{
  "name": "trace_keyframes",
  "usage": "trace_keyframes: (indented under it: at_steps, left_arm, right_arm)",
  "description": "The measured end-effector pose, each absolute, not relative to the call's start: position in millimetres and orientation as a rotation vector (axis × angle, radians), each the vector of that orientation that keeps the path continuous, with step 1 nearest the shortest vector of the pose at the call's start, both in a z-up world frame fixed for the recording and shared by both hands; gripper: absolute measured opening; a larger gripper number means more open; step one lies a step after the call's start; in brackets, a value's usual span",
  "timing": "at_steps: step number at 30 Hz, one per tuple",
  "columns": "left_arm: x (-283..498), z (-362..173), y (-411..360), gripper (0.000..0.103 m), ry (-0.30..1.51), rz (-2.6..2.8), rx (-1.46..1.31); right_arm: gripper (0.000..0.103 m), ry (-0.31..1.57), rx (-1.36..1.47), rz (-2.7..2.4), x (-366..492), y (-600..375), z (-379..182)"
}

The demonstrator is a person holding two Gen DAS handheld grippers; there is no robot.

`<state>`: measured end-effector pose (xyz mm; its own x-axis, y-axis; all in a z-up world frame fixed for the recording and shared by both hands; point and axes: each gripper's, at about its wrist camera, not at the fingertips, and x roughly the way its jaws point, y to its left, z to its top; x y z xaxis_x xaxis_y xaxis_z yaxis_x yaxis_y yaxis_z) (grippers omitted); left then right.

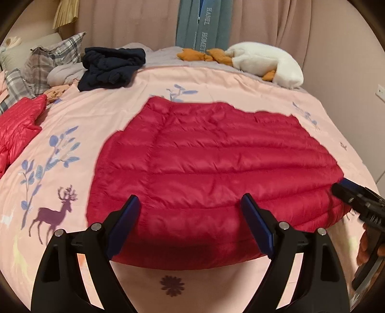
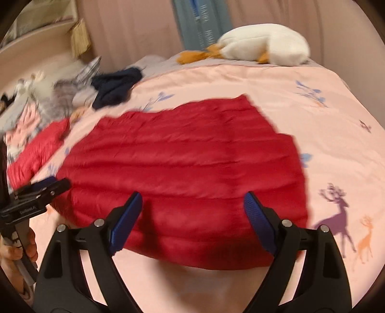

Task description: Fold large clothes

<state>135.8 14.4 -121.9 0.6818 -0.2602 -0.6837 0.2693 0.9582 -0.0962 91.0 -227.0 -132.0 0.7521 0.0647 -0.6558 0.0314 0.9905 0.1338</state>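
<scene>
Only readable stuff: "HANEL HOMETE…" running down the blue-grey hanging cloth (image 1: 202, 26) behind the stuffed goose (image 1: 262, 63).

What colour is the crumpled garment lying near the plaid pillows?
The crumpled garment is dark navy blue, clearest in the left wrist view.

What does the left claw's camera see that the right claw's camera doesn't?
Only the left wrist view shows the plaid pillows clearly, a purple flower print on the near bedspread, and the right claw at its right edge. Only the right wrist view shows an orange deer print, shelves at top left, and the left claw at its left edge. Both show the red down jacket spread on the pink bedspread, a navy garment, a white goose toy, a second red garment, and open claws.
</scene>
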Motion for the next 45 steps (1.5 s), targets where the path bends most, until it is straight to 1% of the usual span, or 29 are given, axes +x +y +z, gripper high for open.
trace_keyframes:
  at_steps: [1,4,7,14,15,18,19,20,22,23,32,36,40,45]
  left_arm:
    - [136,-125,14,0.087,0.771,-0.292,0.015]
    - [137,-136,18,0.087,0.786,-0.278,0.017]
    - [133,-137,30,0.087,0.788,-0.257,0.018]
    - [117,-115,49,0.087,0.750,-0.140,0.082]
    - [114,-111,50,0.090,0.742,-0.134,0.089]
    - [101,-92,52,0.091,0.706,-0.118,0.108]
    - [98,-87,52,0.093,0.700,-0.112,0.113]
    - [94,-81,51,0.098,0.693,-0.108,0.116]
    - [85,-70,50,0.101,0.669,-0.113,0.112]
    - [80,-64,50,0.101,0.658,-0.116,0.110]
    - [47,-10,45,0.102,0.580,-0.148,0.065]
    - [34,8,45,0.102,0.580,-0.166,0.023]
    - [22,16,38,0.102,0.595,-0.165,0.029]
    - [10,7,27,0.102,0.620,-0.135,0.070]
  right_arm:
    - [0.089,0.726,0.119,0.014,93,-223,-136]
    - [0.089,0.735,0.120,0.029,93,-228,-139]
    - [0.090,0.740,0.118,-0.048,84,-249,-137]
    - [0.090,0.740,0.139,-0.198,55,-282,-118]
    - [0.091,0.733,0.139,-0.202,52,-283,-115]
    - [0.095,0.706,0.141,-0.194,39,-276,-101]
    - [0.096,0.697,0.140,-0.188,36,-273,-96]
    - [0.097,0.686,0.139,-0.178,33,-269,-91]
    - [0.099,0.661,0.135,-0.153,27,-259,-77]
    - [0.101,0.650,0.132,-0.142,25,-254,-71]
    - [0.101,0.612,0.093,-0.103,-1,-218,-24]
    - [0.101,0.598,0.093,-0.093,-15,-206,-11]
    - [0.101,0.608,0.091,-0.064,-24,-195,-9]
    - [0.101,0.646,0.101,-0.050,-29,-186,-22]
